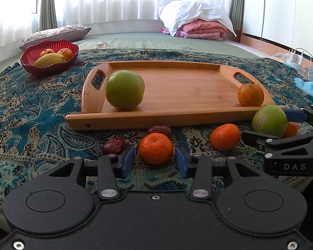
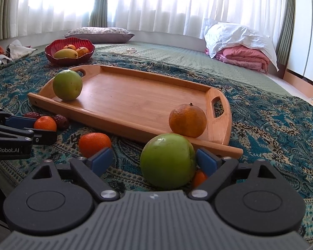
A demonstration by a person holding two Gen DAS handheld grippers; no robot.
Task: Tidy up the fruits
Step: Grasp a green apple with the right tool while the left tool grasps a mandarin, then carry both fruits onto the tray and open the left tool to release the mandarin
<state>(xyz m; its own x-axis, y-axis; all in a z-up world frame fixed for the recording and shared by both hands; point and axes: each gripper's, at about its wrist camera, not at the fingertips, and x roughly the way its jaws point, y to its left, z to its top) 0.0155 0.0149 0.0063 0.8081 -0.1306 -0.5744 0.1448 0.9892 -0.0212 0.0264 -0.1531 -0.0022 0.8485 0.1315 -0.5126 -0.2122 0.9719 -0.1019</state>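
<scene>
A wooden tray [image 1: 177, 87] [image 2: 135, 100] lies on the patterned cloth with a green apple [image 1: 125, 92] [image 2: 67, 85] at its left end and an orange [image 1: 250, 94] [image 2: 187, 120] at its right end. My left gripper [image 1: 154, 160] is open around a tangerine [image 1: 155, 148] [image 2: 45, 123] in front of the tray; two red dates [image 1: 113, 145] [image 1: 159, 130] lie beside it. My right gripper [image 2: 154, 160] is open around a second green apple [image 2: 168, 161] [image 1: 269, 121], not closed on it. Another tangerine [image 1: 225, 137] [image 2: 94, 143] lies between the grippers. A small tangerine [image 2: 199, 178] hides behind the apple.
A red bowl [image 1: 50, 57] [image 2: 70, 51] with mangoes stands at the back left. A pillow [image 2: 100, 34] and folded pink and white bedding [image 2: 240, 48] lie farther back. Chargers and cables [image 1: 296, 57] sit at the right edge.
</scene>
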